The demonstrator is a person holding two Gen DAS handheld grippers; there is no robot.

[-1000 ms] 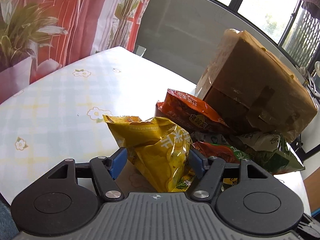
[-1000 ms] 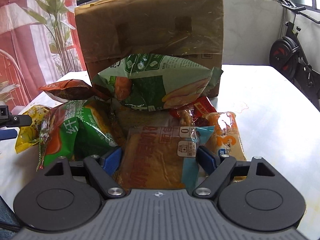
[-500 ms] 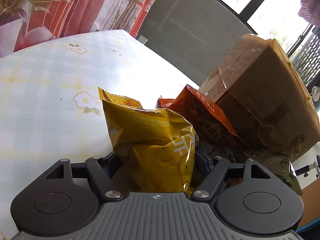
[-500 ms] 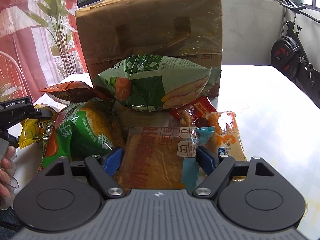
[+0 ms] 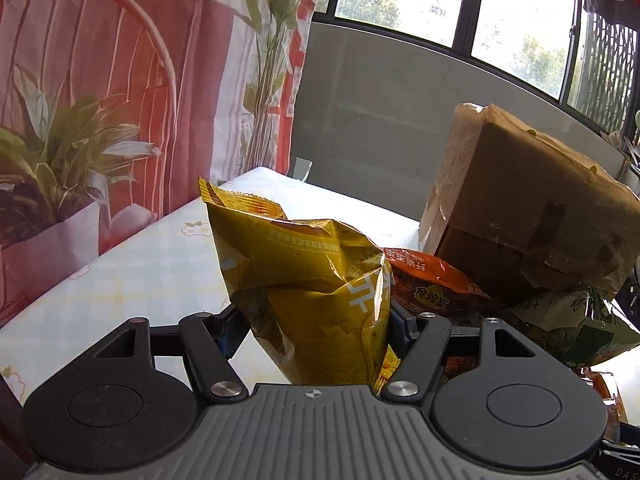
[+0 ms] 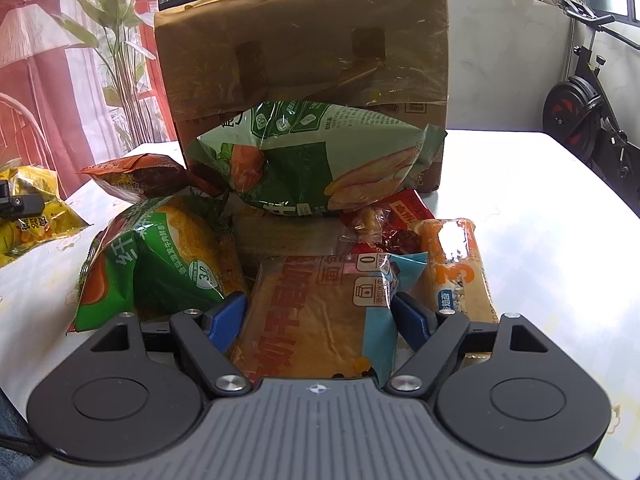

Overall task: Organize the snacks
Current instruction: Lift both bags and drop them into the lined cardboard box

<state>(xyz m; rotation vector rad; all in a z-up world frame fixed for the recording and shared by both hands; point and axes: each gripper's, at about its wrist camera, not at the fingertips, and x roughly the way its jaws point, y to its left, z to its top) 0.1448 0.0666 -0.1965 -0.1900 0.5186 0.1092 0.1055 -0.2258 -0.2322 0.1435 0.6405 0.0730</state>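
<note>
My left gripper [image 5: 314, 330] is shut on a yellow snack bag [image 5: 308, 276] and holds it lifted above the table; the bag also shows at the left edge of the right wrist view [image 6: 32, 208]. My right gripper [image 6: 318, 316] is open, its blue pads on either side of an orange bread pack [image 6: 320, 316] lying on the table. A brown cardboard box [image 6: 304, 60] stands behind the snack pile, with a green bag [image 6: 316, 164] leaning on it.
A green corn-snack bag [image 6: 156, 260], an orange-brown bag [image 6: 140, 176], a red packet [image 6: 392, 220] and an orange stick pack [image 6: 456, 268] lie around. The floral tablecloth [image 5: 132, 268] ends at a curtain and plant on the left. An exercise bike [image 6: 580, 120] stands at the right.
My left gripper closed on the yellow bag, lifted it off the table and tilted upward. My right gripper stayed open over the bread pack.
</note>
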